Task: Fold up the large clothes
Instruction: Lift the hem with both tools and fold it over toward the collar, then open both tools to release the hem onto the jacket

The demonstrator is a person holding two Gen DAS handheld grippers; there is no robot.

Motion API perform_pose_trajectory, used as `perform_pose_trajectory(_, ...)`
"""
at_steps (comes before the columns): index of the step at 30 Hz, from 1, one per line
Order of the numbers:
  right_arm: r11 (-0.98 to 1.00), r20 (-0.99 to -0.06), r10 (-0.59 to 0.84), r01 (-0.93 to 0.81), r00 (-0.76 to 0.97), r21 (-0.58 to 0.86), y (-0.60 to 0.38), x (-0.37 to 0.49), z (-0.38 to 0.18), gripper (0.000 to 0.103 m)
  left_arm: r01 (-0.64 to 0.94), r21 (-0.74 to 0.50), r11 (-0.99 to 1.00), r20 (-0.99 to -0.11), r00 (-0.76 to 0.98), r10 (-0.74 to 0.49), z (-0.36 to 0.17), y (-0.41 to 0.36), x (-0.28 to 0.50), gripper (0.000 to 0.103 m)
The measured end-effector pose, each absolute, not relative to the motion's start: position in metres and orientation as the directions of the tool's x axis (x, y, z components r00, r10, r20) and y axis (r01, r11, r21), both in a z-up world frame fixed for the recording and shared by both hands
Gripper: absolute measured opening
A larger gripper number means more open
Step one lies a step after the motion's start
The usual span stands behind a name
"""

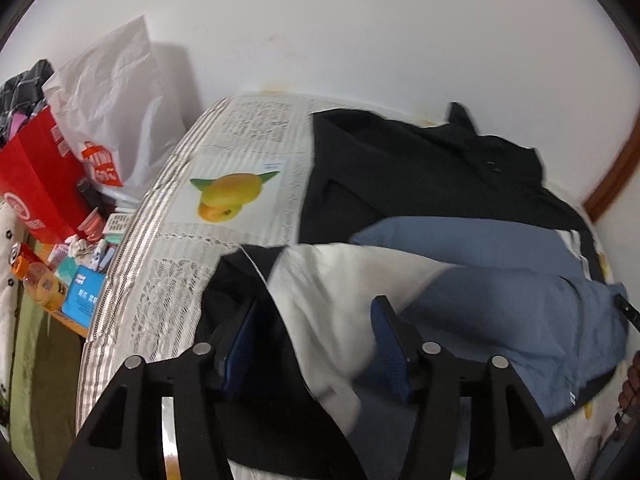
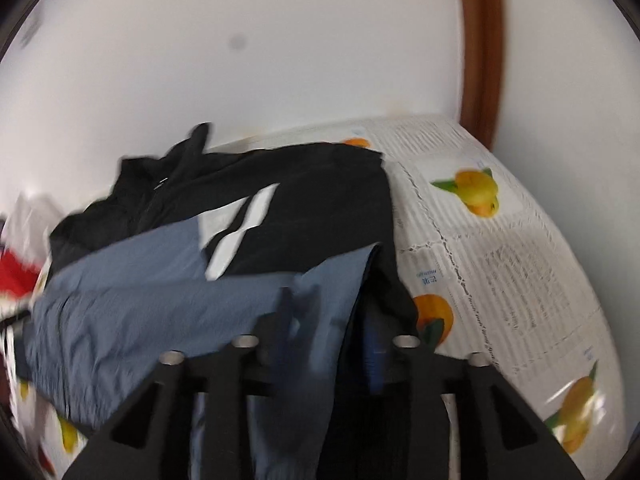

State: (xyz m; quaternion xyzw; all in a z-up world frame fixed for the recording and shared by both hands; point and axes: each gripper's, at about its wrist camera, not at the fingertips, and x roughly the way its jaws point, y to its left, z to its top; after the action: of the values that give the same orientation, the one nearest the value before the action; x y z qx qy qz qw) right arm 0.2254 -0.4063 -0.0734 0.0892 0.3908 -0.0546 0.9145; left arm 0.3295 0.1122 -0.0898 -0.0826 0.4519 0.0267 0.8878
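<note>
While my left tongs (image 1: pixel 316 344) stand spread with white and blue-grey cloth lying loose between the blue pads (image 1: pixel 390 350), nothing is pinched there. My right tongs (image 2: pixel 332 332) are spread too; a fold of the same blue-grey cloth hangs between their fingers, though the blur keeps me from telling whether either pad touches it.

Just beyond both tongs lies the jacket (image 1: pixel 500 308), a large blue-grey, black and white garment, bunched on the surface (image 1: pixel 168 288) with its blue-grey part nearest me and its black part (image 1: pixel 420 168) farther back, reaching the white wall (image 1: pixel 360 32). White stripes (image 2: pixel 240 224) show on the black part in the right wrist view. The surface wears a cover printed with newsprint and yellow fruit (image 1: pixel 228 196).

To the left, lower than the surface, small clutter sits together: a blue packet (image 1: pixel 84 296), an orange drink bottle (image 1: pixel 44 284) and a can (image 1: pixel 18 254). Behind them stands a red paper bag (image 1: pixel 36 184) with dark checked cloth (image 1: pixel 24 84) above its mouth; I cannot tell whether the cloth is inside. A white plastic bag (image 1: pixel 116 92) leans beside it against the wall, its contents hidden. A brown wooden frame (image 2: pixel 480 40) rises at the far right.
</note>
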Motion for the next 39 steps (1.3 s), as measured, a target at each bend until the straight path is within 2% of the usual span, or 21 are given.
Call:
perform_pose_trajectory(1,0.983,-0.713,-0.036,0.153,0.701,0.101,-0.403,0.216,-0.067,0.051,-0.107,-0.129,0.986,-0.802,0.597,-0.04,-0.085,0.11,0.323,0.055)
perform_pose_trajectory(7,0.984,-0.655,-0.04,0.145,0.755,0.106,-0.414,0.153,-0.033,0.052,-0.079,-0.157,0.984,-0.751,0.656,-0.068,-0.059,0.117,0.286,0.059)
perform_pose_trajectory(15,0.97,-0.744,-0.072,0.222,0.664,0.104,-0.434,0.119,-0.064,0.051,-0.165,-0.122,0.979,-0.775,0.632,0.01,-0.079,0.154,0.256,0.06)
perform_pose_trajectory(22,0.968,-0.784,-0.051,0.225,0.618,0.115,-0.431,0.121,-0.092,0.043,-0.164,-0.136,0.977,-0.793,0.61,-0.008,-0.104,0.173,0.255,0.059)
perform_pose_trajectory(27,0.964,-0.788,-0.042,0.232,0.614,0.129,-0.432,0.127,-0.096,0.041,-0.14,-0.17,0.976,-0.79,0.611,-0.05,-0.113,0.174,0.265,0.048)
perform_pose_trajectory(29,0.962,-0.796,-0.033,0.236,0.605,0.139,-0.433,0.132,-0.1,0.038,-0.128,-0.19,0.973,-0.793,0.605,-0.075,-0.118,0.173,0.271,0.039)
perform_pose_trajectory(32,0.961,-0.803,-0.01,0.227,0.596,0.156,-0.432,0.138,-0.105,0.025,-0.13,-0.235,0.963,-0.798,0.592,-0.114,-0.125,0.172,0.276,0.025)
perform_pose_trajectory(34,0.967,-0.802,-0.026,0.219,0.597,0.132,-0.429,0.139,-0.105,0.01,-0.133,-0.251,0.959,-0.792,0.597,-0.125,-0.124,0.171,0.274,0.016)
perform_pose_trajectory(39,0.974,-0.794,-0.017,0.191,0.608,0.125,-0.428,0.136,-0.098,0.005,-0.136,-0.263,0.955,-0.791,0.597,-0.133,-0.118,0.168,0.257,0.009)
